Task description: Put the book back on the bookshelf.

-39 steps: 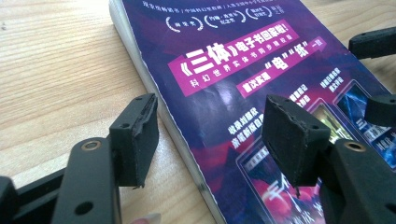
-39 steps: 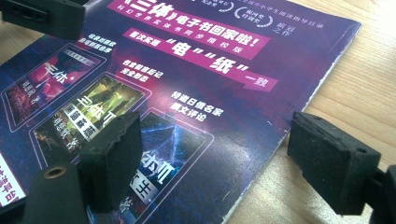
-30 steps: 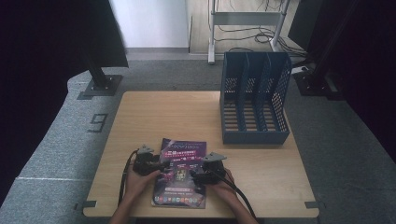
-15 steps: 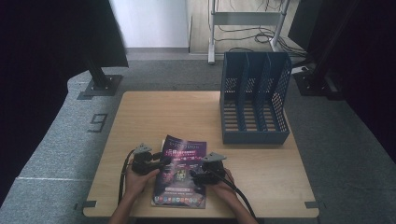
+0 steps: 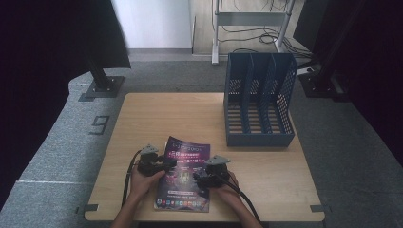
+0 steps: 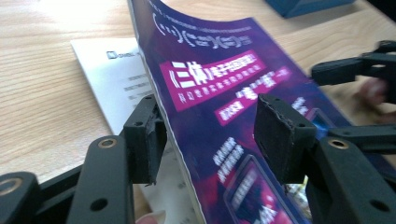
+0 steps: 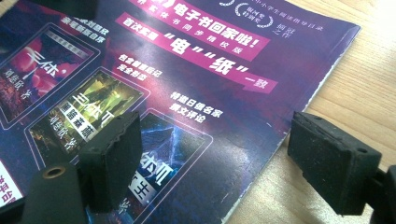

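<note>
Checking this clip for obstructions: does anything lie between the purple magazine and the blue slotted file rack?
Nothing visible does. Bare wooden tabletop separates the purple glossy magazine from the blue perforated plastic file rack, whose slots look empty.

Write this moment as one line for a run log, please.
left gripper: jaws just closing, astride raised magazine edge, not yet pinching | right gripper: jaws open over magazine's other edge | file rack: far right, untouched
</note>
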`<action>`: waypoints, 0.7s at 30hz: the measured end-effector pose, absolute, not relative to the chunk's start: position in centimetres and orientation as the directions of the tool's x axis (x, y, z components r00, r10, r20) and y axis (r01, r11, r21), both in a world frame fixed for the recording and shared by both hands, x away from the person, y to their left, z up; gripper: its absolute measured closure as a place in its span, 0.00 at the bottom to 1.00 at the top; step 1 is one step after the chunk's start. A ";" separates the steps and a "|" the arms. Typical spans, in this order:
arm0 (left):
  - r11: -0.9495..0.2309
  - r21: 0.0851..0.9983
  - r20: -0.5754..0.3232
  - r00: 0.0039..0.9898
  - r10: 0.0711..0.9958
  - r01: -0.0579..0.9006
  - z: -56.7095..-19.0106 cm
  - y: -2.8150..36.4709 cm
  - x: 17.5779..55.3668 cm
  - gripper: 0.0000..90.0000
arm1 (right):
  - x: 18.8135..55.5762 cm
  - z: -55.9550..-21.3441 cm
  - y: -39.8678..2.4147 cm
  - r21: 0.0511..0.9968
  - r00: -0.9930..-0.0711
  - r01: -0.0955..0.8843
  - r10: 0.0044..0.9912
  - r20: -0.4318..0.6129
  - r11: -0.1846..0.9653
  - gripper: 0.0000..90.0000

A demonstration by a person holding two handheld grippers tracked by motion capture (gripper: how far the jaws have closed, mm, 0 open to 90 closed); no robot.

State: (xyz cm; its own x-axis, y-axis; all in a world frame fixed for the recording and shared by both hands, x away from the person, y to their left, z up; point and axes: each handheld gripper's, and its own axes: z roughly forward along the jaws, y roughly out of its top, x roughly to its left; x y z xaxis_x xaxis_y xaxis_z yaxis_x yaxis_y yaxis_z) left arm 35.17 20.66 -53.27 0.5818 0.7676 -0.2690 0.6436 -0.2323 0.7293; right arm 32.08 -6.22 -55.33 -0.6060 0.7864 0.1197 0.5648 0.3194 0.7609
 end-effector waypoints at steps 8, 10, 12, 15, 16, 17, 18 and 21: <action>-0.221 0.721 -0.270 0.560 0.783 0.657 -54.0 20.6 35.9 0.45 | 32.2 -55.3 -6.2 0.762 -0.606 0.564 0.786 0.119 0.319 0.20; -0.219 0.726 -0.269 0.562 0.782 0.652 -54.1 20.6 36.0 0.45 | 32.2 -55.3 -6.2 0.762 -0.606 0.564 0.787 0.120 0.319 0.20; -0.221 0.727 -0.266 0.564 0.782 0.650 -54.1 20.6 36.0 0.46 | 32.2 -55.3 -6.2 0.762 -0.606 0.564 0.786 0.120 0.319 0.20; -0.226 0.730 -0.271 0.577 0.771 0.645 -54.0 20.5 35.9 0.46 | 32.2 -55.3 -6.3 0.762 -0.607 0.563 0.785 0.119 0.320 0.20; -0.228 0.732 -0.268 0.579 0.770 0.642 -54.0 20.4 35.9 0.46 | 32.2 -55.3 -6.3 0.762 -0.608 0.563 0.785 0.119 0.320 0.20; -0.229 0.733 -0.266 0.580 0.770 0.641 -54.0 20.4 35.9 0.46 | 32.2 -55.3 -6.3 0.762 -0.608 0.563 0.785 0.119 0.321 0.20; -0.227 0.734 -0.269 0.581 0.768 0.640 -53.9 20.4 35.8 0.46 | 32.2 -55.3 -6.3 0.762 -0.608 0.563 0.785 0.120 0.320 0.20; -0.226 0.735 -0.269 0.581 0.768 0.639 -53.9 20.3 35.9 0.49 | 32.2 -55.3 -6.3 0.762 -0.608 0.564 0.785 0.121 0.319 0.20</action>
State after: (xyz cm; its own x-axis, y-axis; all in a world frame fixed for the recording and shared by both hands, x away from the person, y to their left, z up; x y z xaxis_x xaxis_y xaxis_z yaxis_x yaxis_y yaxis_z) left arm 35.85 20.34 -53.91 0.5807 0.7684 -0.2688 0.6394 -0.2262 0.7348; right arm 32.25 -6.31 -55.33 -0.6079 0.7847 0.1215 0.5640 0.3191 0.7616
